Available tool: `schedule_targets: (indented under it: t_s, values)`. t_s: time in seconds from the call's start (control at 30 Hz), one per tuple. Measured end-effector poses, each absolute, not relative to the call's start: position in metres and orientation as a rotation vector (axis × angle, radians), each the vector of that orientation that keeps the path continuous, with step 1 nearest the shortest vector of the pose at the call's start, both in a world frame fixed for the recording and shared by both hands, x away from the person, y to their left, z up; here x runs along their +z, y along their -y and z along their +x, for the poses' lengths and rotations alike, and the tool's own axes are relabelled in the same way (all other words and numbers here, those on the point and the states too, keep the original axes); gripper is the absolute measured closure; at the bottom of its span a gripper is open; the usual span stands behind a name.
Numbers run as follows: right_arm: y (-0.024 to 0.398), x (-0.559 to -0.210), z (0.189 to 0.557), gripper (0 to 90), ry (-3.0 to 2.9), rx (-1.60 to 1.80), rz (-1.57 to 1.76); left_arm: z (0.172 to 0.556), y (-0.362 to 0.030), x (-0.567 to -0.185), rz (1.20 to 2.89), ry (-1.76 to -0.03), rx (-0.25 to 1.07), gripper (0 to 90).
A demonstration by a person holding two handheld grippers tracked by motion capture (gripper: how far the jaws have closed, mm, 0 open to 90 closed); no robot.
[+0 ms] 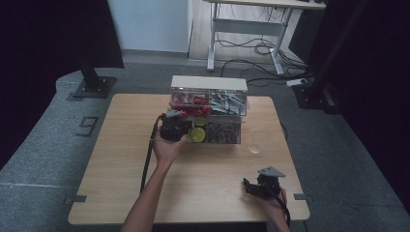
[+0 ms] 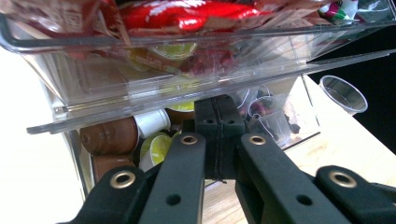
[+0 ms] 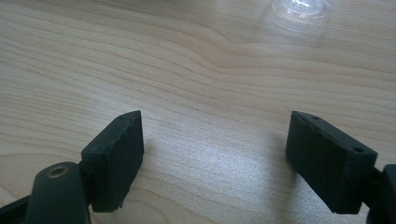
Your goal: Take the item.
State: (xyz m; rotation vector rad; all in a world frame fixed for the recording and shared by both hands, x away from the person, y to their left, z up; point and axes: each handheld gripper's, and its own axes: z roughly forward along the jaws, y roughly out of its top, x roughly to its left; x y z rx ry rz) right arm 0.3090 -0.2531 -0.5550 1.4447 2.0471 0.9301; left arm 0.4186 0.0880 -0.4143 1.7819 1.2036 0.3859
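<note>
A clear drawer unit (image 1: 209,83) with a white top stands at the back middle of the table. Its upper left drawer (image 2: 154,88), full of red packets (image 1: 189,105), juts out over my left gripper (image 2: 218,122). That gripper (image 1: 183,126) is shut, pads pressed together with nothing visible between them, right at the lower left compartment, which holds brown and lime-lidded capsules (image 2: 152,144). One lime capsule (image 1: 197,135) shows at the front. My right gripper (image 1: 249,186) lies near the front right edge, its jaws open over bare wood (image 3: 215,126).
A clear plastic cup (image 1: 255,147) stands on the table to the right of the drawers, also in the left gripper view (image 2: 344,93) and blurred ahead of the right gripper (image 3: 299,9). The right-hand drawers hold grey sachets (image 1: 227,102). A desk (image 1: 251,19) with cables stands beyond.
</note>
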Motion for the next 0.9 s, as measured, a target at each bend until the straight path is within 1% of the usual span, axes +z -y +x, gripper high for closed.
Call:
schedule_targets:
  t_s: [0.07,0.17,0.3,0.57,0.8,0.9]
  values:
    - [0.253,-0.555,0.309,20.9,-2.045,0.931,1.446,0.419,-0.088,-0.415,1.781,-1.200,0.386,90.0]
    - [0.253,-0.554,0.309,26.9,-2.013,0.927,1.461,0.419,-0.089,-0.414,1.782,-1.199,0.380,90.0]
    - [0.251,-0.553,0.309,29.0,-2.008,0.949,1.455,0.421,-0.090,-0.415,1.775,-1.198,0.376,90.0]
    - [0.247,-0.541,0.309,36.2,-1.972,1.052,1.440,0.424,-0.088,-0.419,1.781,-1.190,0.368,90.0]
    - [0.245,-0.518,0.326,44.4,-1.951,1.222,1.440,0.428,-0.088,-0.422,1.794,-1.181,0.362,90.0]
    - [0.240,-0.508,0.333,47.3,-1.953,1.236,1.390,0.428,-0.089,-0.421,1.795,-1.181,0.365,90.0]
